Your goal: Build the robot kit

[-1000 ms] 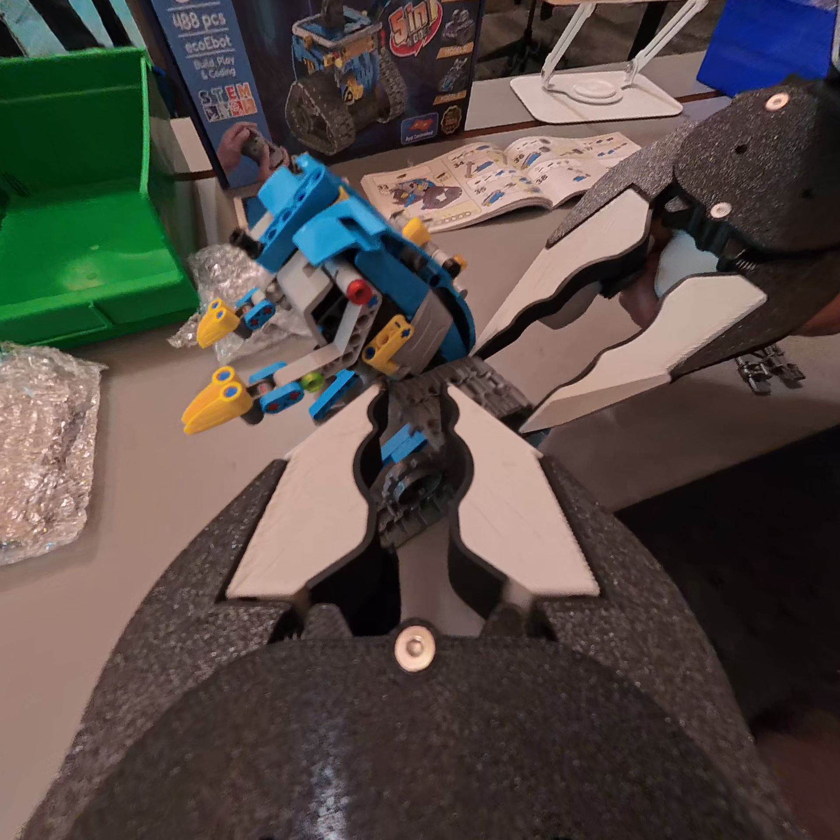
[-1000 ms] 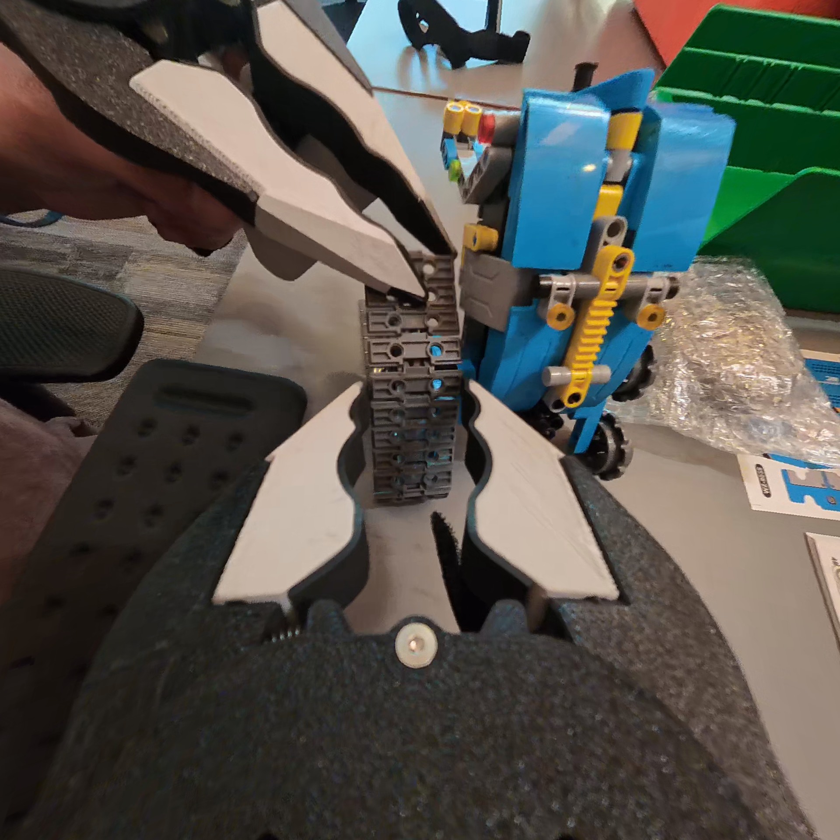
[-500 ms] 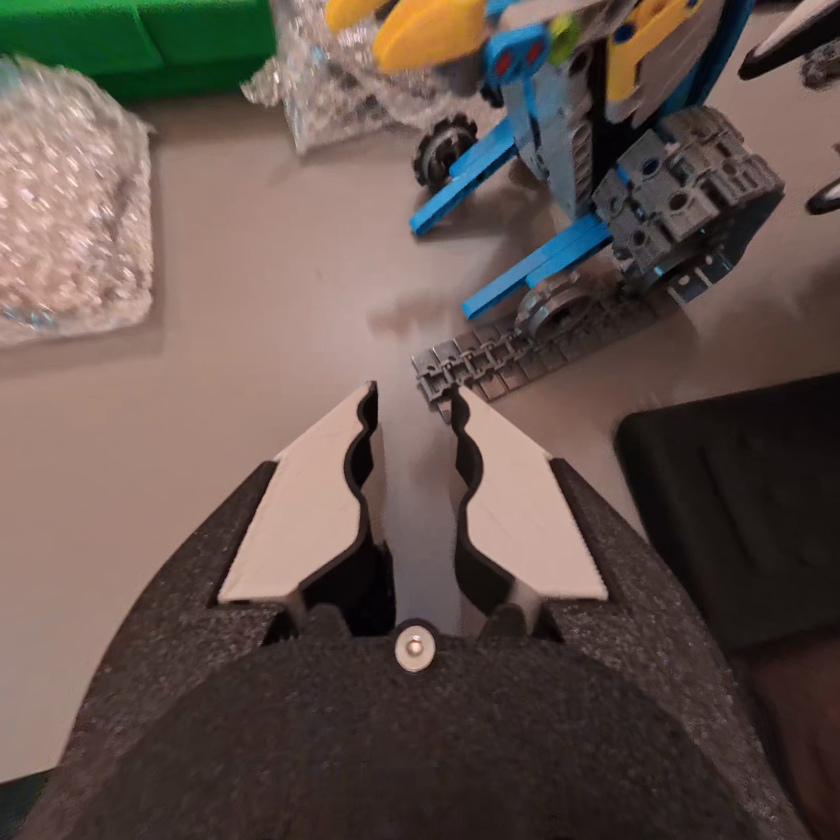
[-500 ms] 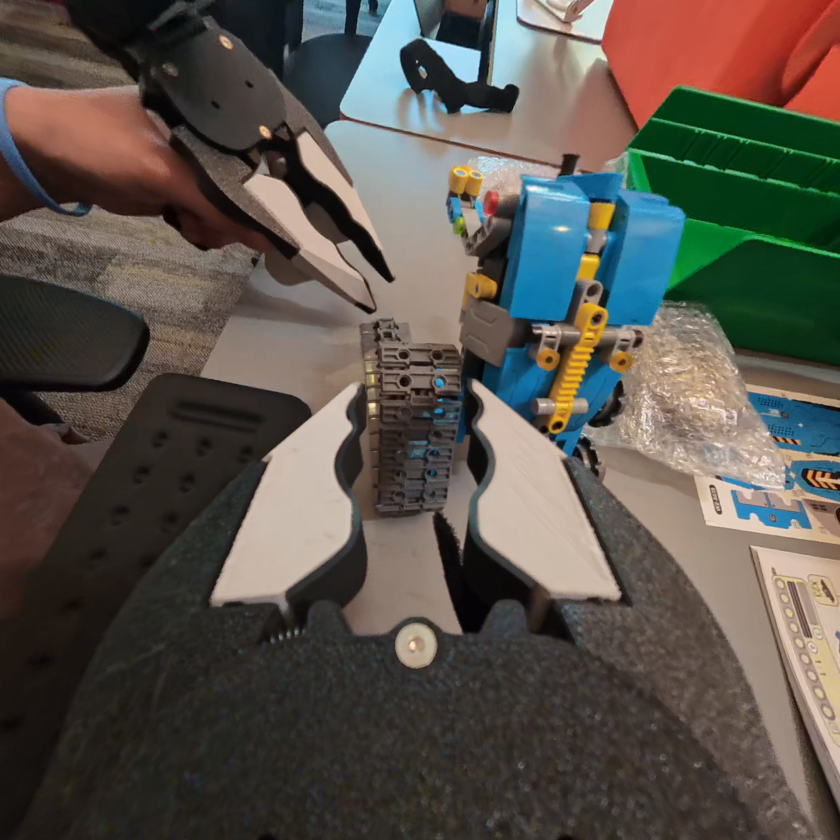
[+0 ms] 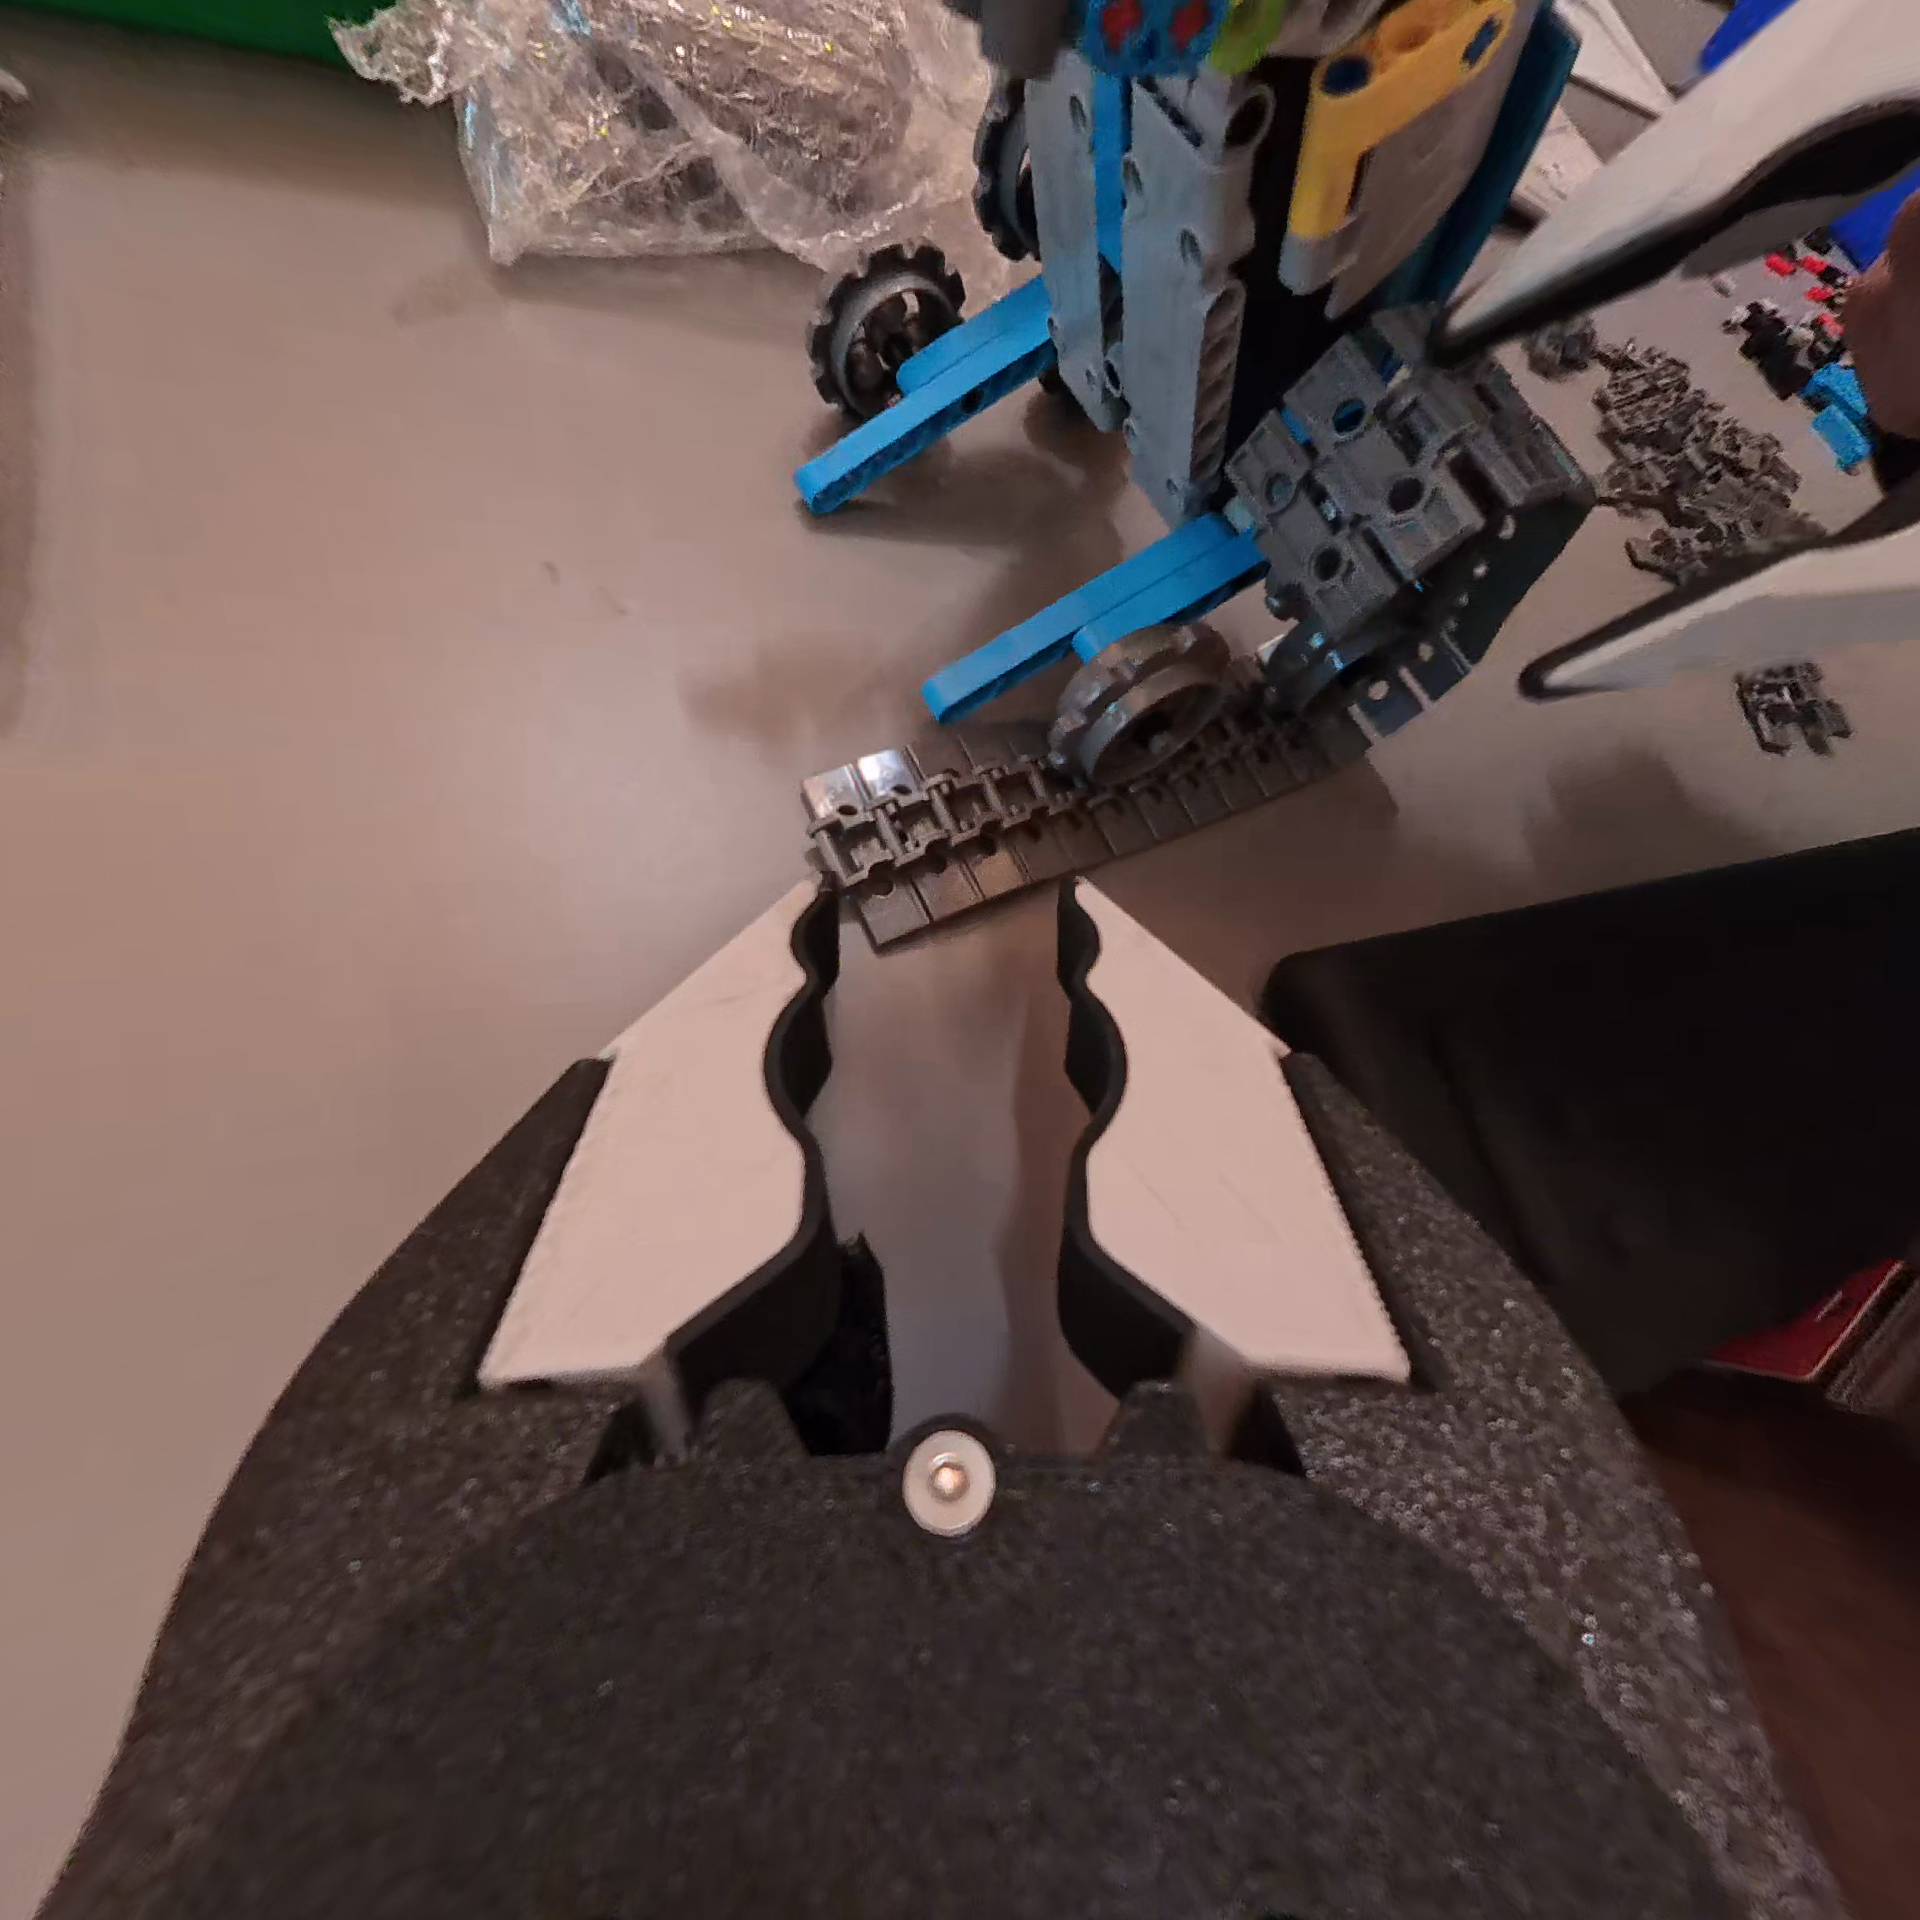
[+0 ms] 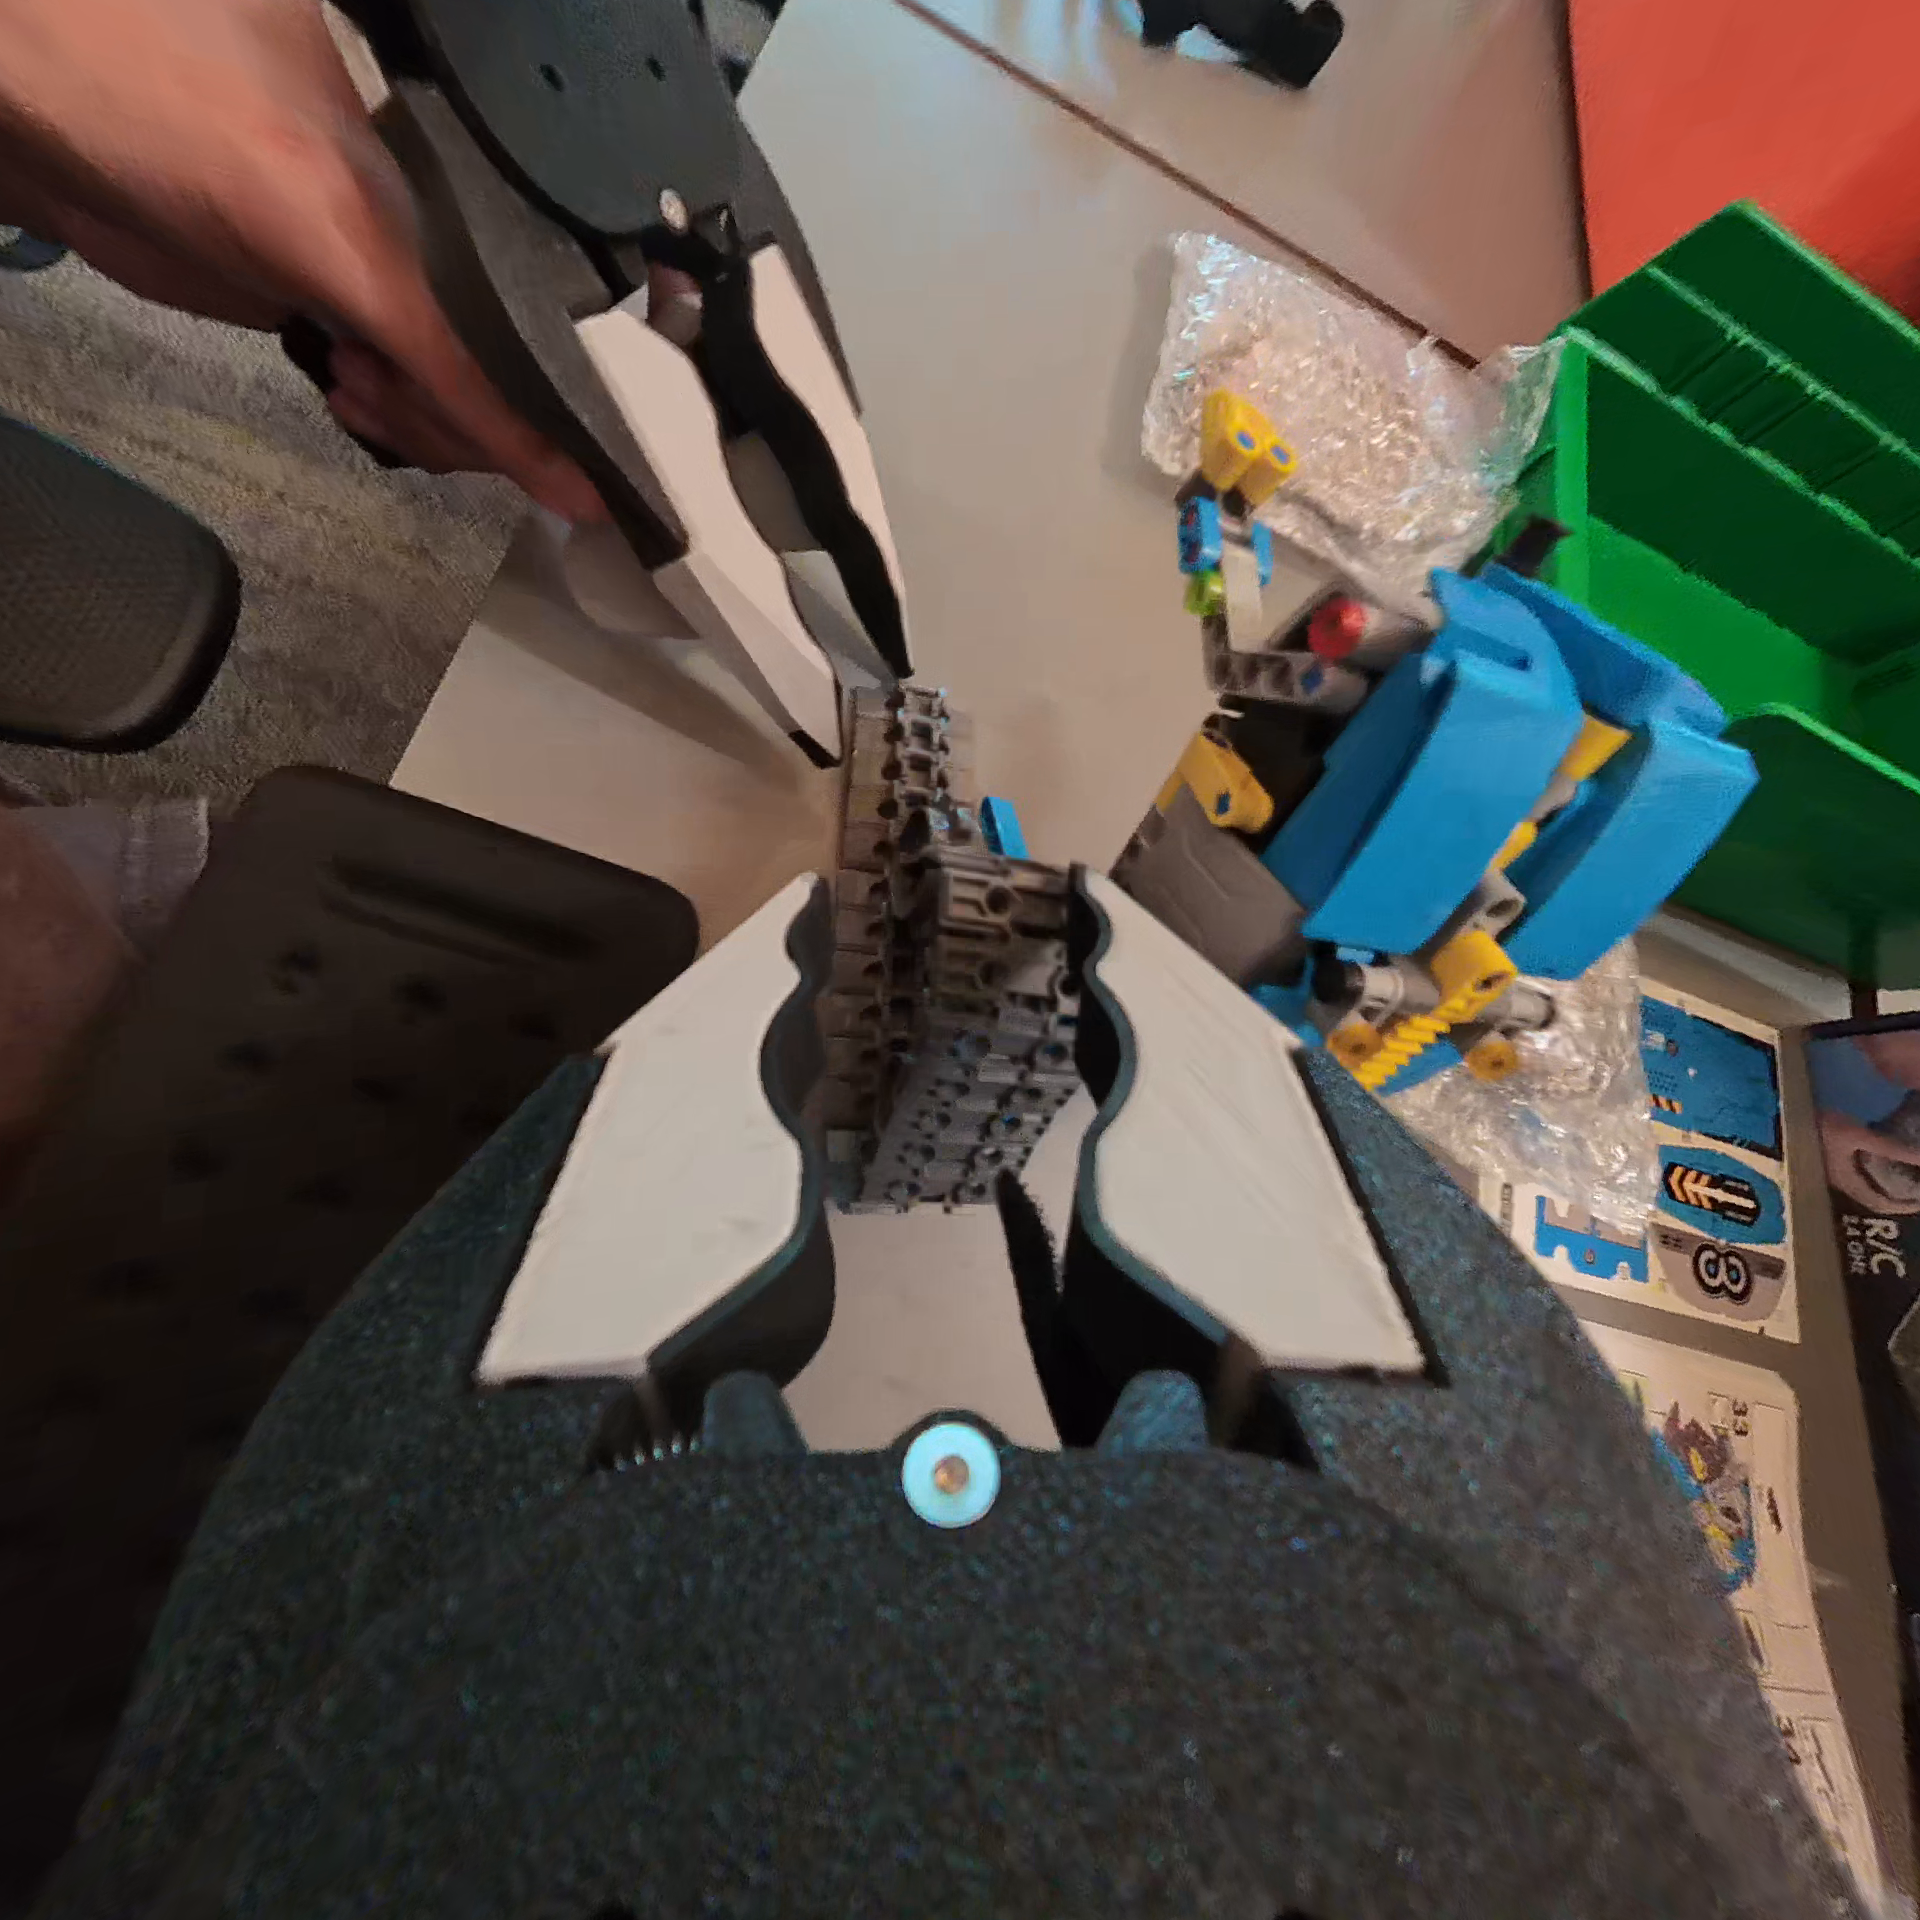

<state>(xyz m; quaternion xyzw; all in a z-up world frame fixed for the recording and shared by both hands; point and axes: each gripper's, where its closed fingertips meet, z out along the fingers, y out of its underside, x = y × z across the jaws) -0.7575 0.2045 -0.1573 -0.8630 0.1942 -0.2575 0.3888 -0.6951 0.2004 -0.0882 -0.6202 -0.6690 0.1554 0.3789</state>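
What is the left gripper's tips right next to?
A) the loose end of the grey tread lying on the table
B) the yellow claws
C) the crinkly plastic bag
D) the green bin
A: in the left wrist view the left gripper stands open with its tips at the free end of the grey tread, which lies flat on the table and runs back under the toy robot.

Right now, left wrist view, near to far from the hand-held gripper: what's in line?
Left hand-held gripper → loose grey track end → grey wheel → blue beam → small black wheel → crumpled plastic bag.
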